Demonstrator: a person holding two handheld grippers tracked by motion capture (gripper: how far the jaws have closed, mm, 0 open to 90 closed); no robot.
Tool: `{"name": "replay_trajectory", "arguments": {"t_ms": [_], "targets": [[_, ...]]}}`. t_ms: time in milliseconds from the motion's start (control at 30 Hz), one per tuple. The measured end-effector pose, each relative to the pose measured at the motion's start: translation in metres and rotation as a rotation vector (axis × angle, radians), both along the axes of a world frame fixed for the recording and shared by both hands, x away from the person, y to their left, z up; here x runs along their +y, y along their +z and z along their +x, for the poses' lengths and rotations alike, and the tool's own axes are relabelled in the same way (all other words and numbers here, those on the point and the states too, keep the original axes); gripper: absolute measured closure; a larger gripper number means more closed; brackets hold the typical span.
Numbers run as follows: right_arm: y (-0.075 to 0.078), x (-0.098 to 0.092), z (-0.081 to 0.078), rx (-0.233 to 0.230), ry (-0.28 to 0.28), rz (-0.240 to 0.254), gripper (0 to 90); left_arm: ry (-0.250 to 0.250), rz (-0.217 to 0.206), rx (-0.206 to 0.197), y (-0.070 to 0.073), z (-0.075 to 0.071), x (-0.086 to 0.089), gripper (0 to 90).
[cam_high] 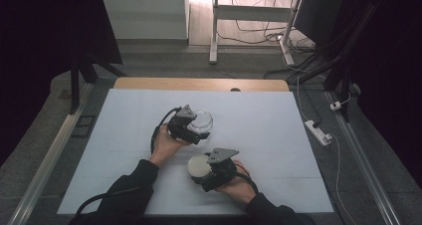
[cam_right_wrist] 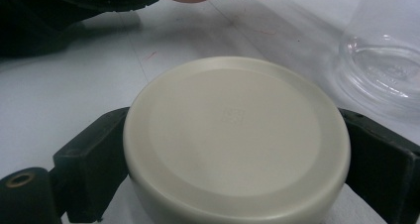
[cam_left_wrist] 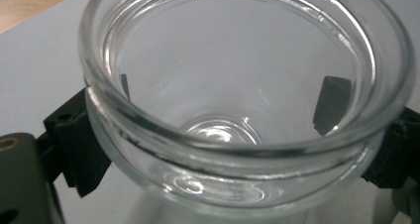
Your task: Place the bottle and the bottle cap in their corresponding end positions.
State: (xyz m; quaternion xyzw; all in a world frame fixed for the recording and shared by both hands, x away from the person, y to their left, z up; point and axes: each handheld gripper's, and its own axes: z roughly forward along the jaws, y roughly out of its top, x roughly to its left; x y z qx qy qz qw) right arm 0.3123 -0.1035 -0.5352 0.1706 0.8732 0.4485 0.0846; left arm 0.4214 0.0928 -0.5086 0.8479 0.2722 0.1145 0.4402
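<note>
Your left gripper (cam_left_wrist: 218, 149) is clamping the clear glass jar (cam_left_wrist: 242, 100) just under its rim; your right gripper (cam_right_wrist: 233, 169) is pinching the cream round lid (cam_right_wrist: 235, 140) by its edge. Jar's sitting mid-mat (cam_high: 278, 135), mouth up, axis vertical; lid's lying flat nearby. Glass looks slick, rigid, breakable; lid looks light.

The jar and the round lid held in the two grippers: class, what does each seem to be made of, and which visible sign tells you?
The jar looks like clear, glossy glass: the table and black jaws show through its thick, highlighted rim. The lid looks like cream-coloured matt plastic, opaque and smooth with a small moulded mark at its centre, though ceramic cannot be ruled out.
</note>
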Motion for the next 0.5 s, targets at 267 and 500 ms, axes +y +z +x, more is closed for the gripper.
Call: {"name": "replay_trajectory", "arguments": {"t_ms": [267, 500], "targets": [[-0.0014, 0.0018, 0.0019, 0.026, -0.005, -0.033, 6.9, -0.008, 0.013, -0.015, -0.0043, 0.0004, -0.0020, 7.5], [-0.0028, 0.0029, 0.0048, 0.048, -0.028, -0.061, 6.9, -0.014, 0.013, -0.017, -0.0050, 0.0006, -0.0011, 7.3]]}}
